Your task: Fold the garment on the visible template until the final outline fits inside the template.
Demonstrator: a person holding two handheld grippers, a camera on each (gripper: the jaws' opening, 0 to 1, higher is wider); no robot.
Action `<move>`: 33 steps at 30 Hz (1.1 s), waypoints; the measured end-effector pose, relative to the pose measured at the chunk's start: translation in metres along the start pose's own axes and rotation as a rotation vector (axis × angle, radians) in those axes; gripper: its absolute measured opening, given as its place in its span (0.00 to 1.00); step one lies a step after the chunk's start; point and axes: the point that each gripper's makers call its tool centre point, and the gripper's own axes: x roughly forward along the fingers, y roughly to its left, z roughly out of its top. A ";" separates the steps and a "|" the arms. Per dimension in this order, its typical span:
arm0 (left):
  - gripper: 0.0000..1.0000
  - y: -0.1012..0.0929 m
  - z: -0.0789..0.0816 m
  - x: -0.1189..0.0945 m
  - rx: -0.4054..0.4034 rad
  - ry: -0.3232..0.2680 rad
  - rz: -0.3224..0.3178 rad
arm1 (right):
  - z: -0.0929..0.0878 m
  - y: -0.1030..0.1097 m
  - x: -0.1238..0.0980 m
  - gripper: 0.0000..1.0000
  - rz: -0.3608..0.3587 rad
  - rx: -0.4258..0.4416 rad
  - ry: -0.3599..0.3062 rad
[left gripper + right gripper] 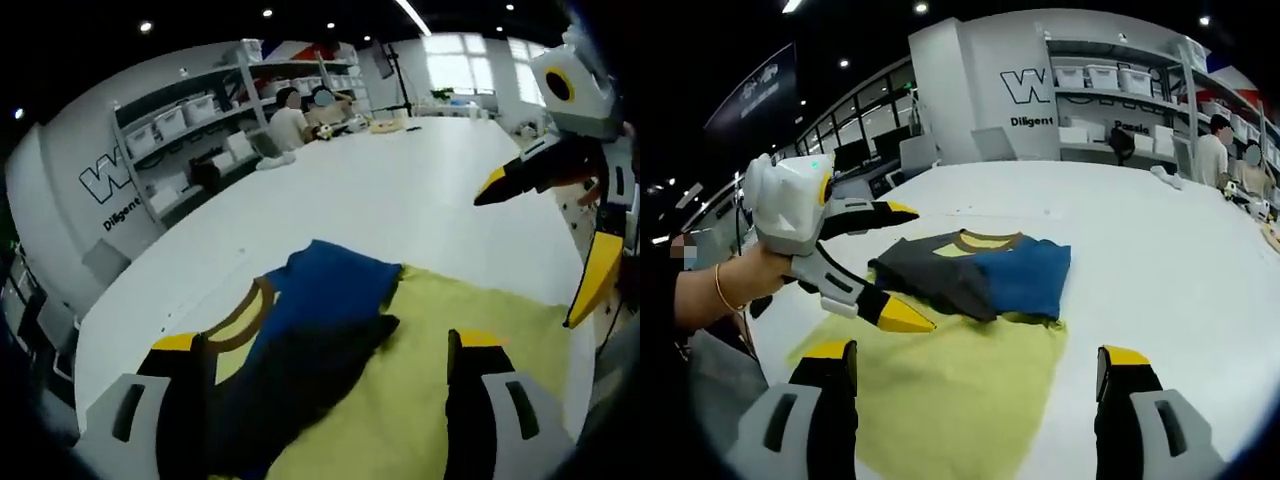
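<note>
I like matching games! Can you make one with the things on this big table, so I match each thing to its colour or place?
Things:
1. shirt
2. template
3. table
4. shelves

Matches:
A. white, with everything lying on it
B. yellow-green sheet under the clothing
C. against the wall, holding white boxes
D. folded, blue and dark grey

Pairs: 1-D, 2-B, 3-A, 4-C

Long white table; wall shelves of white bins; bright windows; ceiling spotlights.
</note>
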 end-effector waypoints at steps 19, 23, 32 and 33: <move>0.82 0.069 -0.058 -0.047 -0.032 0.053 0.178 | 0.036 0.012 0.044 0.80 0.043 -0.091 -0.039; 0.75 0.082 -0.068 -0.053 -0.094 0.033 0.206 | 0.038 0.017 0.052 0.72 0.035 -0.154 -0.021; 0.66 0.102 -0.104 -0.064 -0.187 0.068 0.241 | 0.042 0.020 0.074 0.66 0.042 -0.191 -0.007; 0.65 0.104 -0.107 -0.065 -0.193 0.071 0.244 | 0.041 0.022 0.076 0.65 0.044 -0.192 -0.007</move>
